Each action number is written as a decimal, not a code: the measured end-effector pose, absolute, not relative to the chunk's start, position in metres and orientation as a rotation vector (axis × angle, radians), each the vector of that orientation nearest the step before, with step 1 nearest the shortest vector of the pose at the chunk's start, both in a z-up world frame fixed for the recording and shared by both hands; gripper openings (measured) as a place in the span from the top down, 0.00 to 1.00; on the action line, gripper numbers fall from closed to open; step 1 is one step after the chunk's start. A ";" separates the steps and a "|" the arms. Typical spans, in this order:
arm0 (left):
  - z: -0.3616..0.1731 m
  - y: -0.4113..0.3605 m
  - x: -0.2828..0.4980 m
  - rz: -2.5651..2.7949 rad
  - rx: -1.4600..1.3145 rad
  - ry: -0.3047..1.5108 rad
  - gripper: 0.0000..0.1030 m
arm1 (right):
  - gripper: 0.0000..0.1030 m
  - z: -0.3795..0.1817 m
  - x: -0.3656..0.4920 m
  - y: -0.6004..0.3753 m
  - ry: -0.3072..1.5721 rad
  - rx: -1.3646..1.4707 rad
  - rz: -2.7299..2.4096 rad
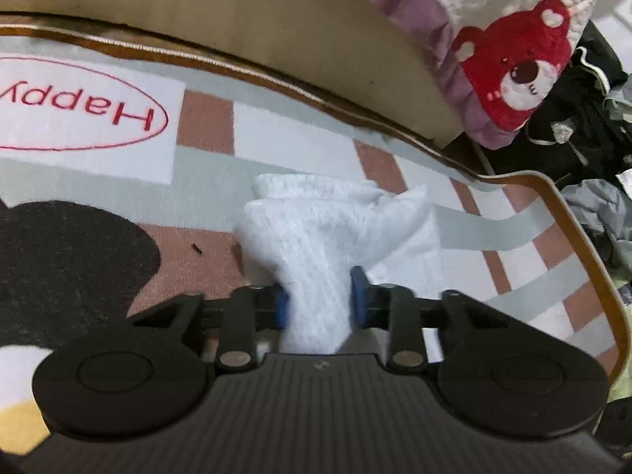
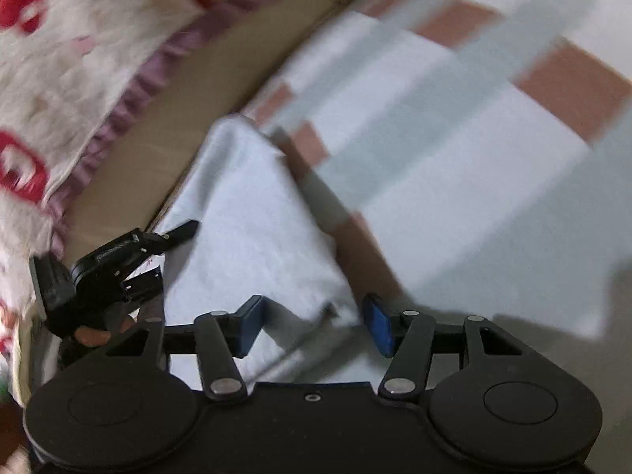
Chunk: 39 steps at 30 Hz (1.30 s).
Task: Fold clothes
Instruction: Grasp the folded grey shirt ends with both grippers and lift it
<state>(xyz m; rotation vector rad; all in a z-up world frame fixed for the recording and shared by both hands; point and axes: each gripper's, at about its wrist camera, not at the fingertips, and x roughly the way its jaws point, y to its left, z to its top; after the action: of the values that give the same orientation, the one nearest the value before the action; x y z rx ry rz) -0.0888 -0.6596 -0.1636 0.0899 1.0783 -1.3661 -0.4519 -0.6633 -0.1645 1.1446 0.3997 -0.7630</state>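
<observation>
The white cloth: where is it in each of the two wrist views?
Left wrist: the white cloth lies at centre, pinched between the left gripper pads.
Right wrist: the cloth is centre-left, extending between the right gripper open jaws.
Shared landmark: the checked mat.

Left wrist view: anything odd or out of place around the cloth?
The white cloth is bunched, not flat, pinched in the left gripper. A small dark speck lies on the patterned mat just left of it; too small to identify. Nothing spilled or damaged.
</observation>
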 end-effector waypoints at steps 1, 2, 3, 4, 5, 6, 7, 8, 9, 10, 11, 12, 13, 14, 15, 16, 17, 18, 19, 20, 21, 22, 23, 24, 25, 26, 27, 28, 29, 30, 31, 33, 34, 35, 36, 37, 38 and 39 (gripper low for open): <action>-0.155 -0.655 -0.092 -1.375 0.119 1.027 0.80 | 0.74 -0.164 -0.447 -0.662 0.398 1.115 -0.757; -0.145 -0.650 -0.097 -1.383 0.156 0.957 0.80 | 0.77 -0.163 -0.442 -0.661 0.397 1.086 -0.751; -0.135 -0.643 -0.099 -1.384 0.176 0.895 0.80 | 0.78 -0.160 -0.438 -0.661 0.394 1.060 -0.737; -0.125 -0.635 -0.098 -1.381 0.185 0.841 0.80 | 0.81 -0.155 -0.435 -0.662 0.389 1.035 -0.718; -0.115 -0.627 -0.097 -1.377 0.194 0.786 0.80 | 0.83 -0.149 -0.428 -0.664 0.392 1.005 -0.696; -0.105 -0.618 -0.096 -1.372 0.203 0.732 0.80 | 0.84 -0.141 -0.420 -0.667 0.398 0.969 -0.673; -0.097 -0.610 -0.090 -1.361 0.200 0.698 0.80 | 0.84 -0.134 -0.410 -0.670 0.405 0.933 -0.648; -0.092 -0.602 -0.080 -1.345 0.188 0.679 0.80 | 0.84 -0.126 -0.399 -0.672 0.413 0.896 -0.624; -0.086 -0.593 -0.069 -1.321 0.166 0.673 0.80 | 0.84 -0.120 -0.386 -0.676 0.416 0.868 -0.600; -0.080 -0.582 -0.056 -1.292 0.138 0.676 0.80 | 0.84 -0.114 -0.372 -0.682 0.415 0.847 -0.578; -0.075 -0.570 -0.042 -1.259 0.103 0.682 0.80 | 0.84 -0.108 -0.358 -0.688 0.412 0.826 -0.551; -0.072 -0.555 -0.027 -1.222 0.065 0.686 0.80 | 0.84 -0.102 -0.342 -0.692 0.408 0.799 -0.523; -0.070 -0.540 -0.013 -1.183 0.029 0.686 0.80 | 0.84 -0.096 -0.326 -0.695 0.405 0.770 -0.497; -0.069 -0.525 0.002 -1.144 -0.007 0.685 0.80 | 0.84 -0.090 -0.310 -0.697 0.401 0.738 -0.468; -0.071 -0.511 0.015 -1.100 -0.037 0.697 0.80 | 0.84 -0.084 -0.293 -0.698 0.400 0.707 -0.435; -0.075 -0.497 0.027 -1.052 -0.063 0.716 0.81 | 0.85 -0.079 -0.274 -0.700 0.410 0.676 -0.406; -0.083 -0.481 0.041 -0.999 -0.111 0.764 0.81 | 0.84 -0.078 -0.255 -0.701 0.437 0.656 -0.383; -0.096 -0.468 0.054 -0.945 -0.167 0.840 0.81 | 0.84 -0.078 -0.236 -0.702 0.470 0.643 -0.364; -0.109 -0.458 0.066 -0.890 -0.218 0.921 0.81 | 0.81 -0.081 -0.216 -0.702 0.510 0.624 -0.354; -0.125 -0.448 0.076 -0.825 -0.244 0.990 0.81 | 0.74 -0.085 -0.197 -0.700 0.566 0.594 -0.368; -0.140 -0.440 0.082 -0.773 -0.255 1.035 0.81 | 0.69 -0.090 -0.179 -0.696 0.635 0.555 -0.407; -0.153 -0.431 0.088 -0.749 -0.293 1.064 0.80 | 0.68 -0.094 -0.169 -0.691 0.676 0.536 -0.439; -0.162 -0.423 0.091 -0.741 -0.351 1.080 0.80 | 0.68 -0.097 -0.163 -0.687 0.698 0.533 -0.460; -0.166 -0.417 0.094 -0.743 -0.396 1.088 0.80 | 0.64 -0.099 -0.162 -0.682 0.698 0.565 -0.465; -0.168 -0.415 0.096 -0.748 -0.417 1.094 0.79 | 0.55 -0.100 -0.165 -0.678 0.680 0.620 -0.456; -0.168 -0.415 0.098 -0.755 -0.416 1.096 0.78 | 0.49 -0.101 -0.171 -0.674 0.660 0.677 -0.441; -0.167 -0.416 0.100 -0.765 -0.404 1.093 0.77 | 0.48 -0.102 -0.178 -0.670 0.642 0.733 -0.424; -0.167 -0.416 0.101 -0.774 -0.393 1.090 0.74 | 0.47 -0.103 -0.183 -0.666 0.634 0.779 -0.407; -0.167 -0.416 0.102 -0.776 -0.392 1.089 0.73 | 0.46 -0.106 -0.188 -0.662 0.632 0.818 -0.389; -0.168 -0.416 0.102 -0.774 -0.397 1.091 0.73 | 0.45 -0.108 -0.191 -0.658 0.632 0.849 -0.374; -0.168 -0.416 0.103 -0.772 -0.402 1.092 0.71 | 0.42 -0.112 -0.194 -0.655 0.639 0.871 -0.365; -0.171 -0.409 0.102 -0.764 -0.413 1.095 0.68 | 0.41 -0.123 -0.198 -0.655 0.652 0.885 -0.373; -0.173 -0.405 0.101 -0.766 -0.428 1.089 0.66 | 0.41 -0.128 -0.199 -0.658 0.656 0.891 -0.386; -0.174 -0.402 0.100 -0.772 -0.450 1.079 0.66 | 0.41 -0.132 -0.200 -0.663 0.652 0.905 -0.397; -0.175 -0.399 0.099 -0.779 -0.473 1.069 0.66 | 0.41 -0.136 -0.200 -0.669 0.644 0.923 -0.406; -0.177 -0.397 0.098 -0.797 -0.487 1.052 0.67 | 0.41 -0.138 -0.201 -0.673 0.624 0.936 -0.407; -0.179 -0.397 0.098 -0.811 -0.475 1.044 0.67 | 0.41 -0.140 -0.202 -0.678 0.596 0.945 -0.405; -0.181 -0.399 0.098 -0.817 -0.449 1.044 0.67 | 0.41 -0.141 -0.202 -0.682 0.572 0.951 -0.406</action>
<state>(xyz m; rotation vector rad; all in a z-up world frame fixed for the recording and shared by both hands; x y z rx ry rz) 0.0982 -0.3987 -0.1807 -0.4489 1.0439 -0.8168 -0.2021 -0.6818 -0.1412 0.9515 0.5719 -0.4064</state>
